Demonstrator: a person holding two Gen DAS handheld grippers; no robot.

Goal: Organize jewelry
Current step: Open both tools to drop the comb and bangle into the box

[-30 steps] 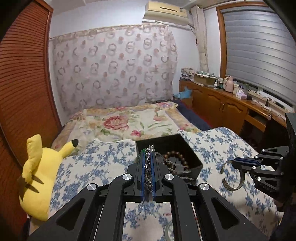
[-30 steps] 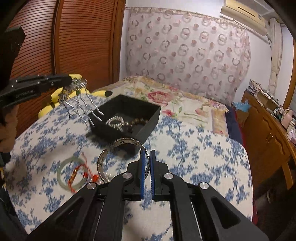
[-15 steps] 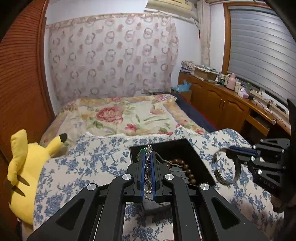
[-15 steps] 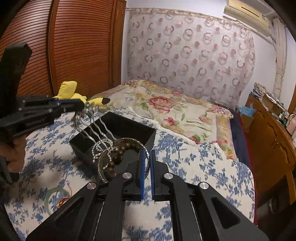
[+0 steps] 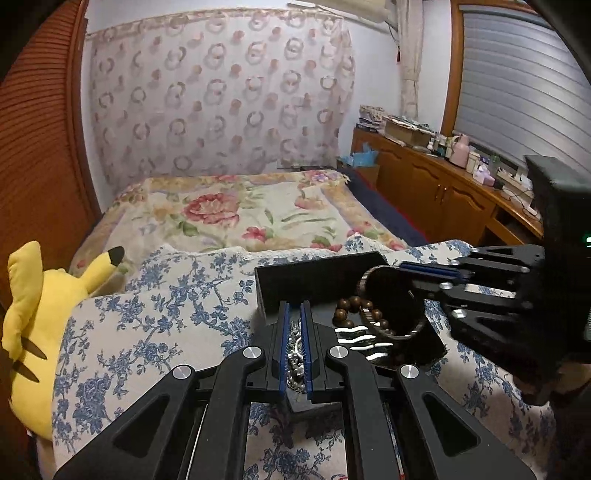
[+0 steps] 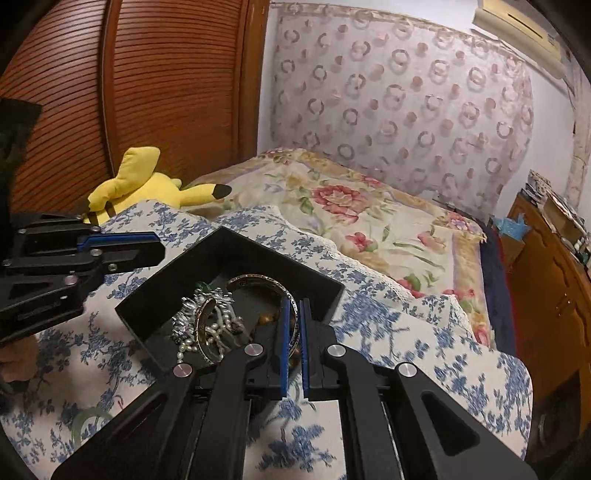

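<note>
Right gripper point(image 6: 293, 345) pinching silver bangle point(image 6: 273, 286) over black box point(image 6: 273, 258). Left gripper point(image 5: 294, 345) fingers slightly parted; silver hair comb point(image 5: 364, 341) lying in box.

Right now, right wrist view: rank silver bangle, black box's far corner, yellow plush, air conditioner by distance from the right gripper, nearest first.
1. silver bangle: between the right gripper fingers, over the box.
2. black box: far corner just ahead, slightly left.
3. yellow plush: far left, by the wooden door.
4. air conditioner: top right, high on the wall.
</note>
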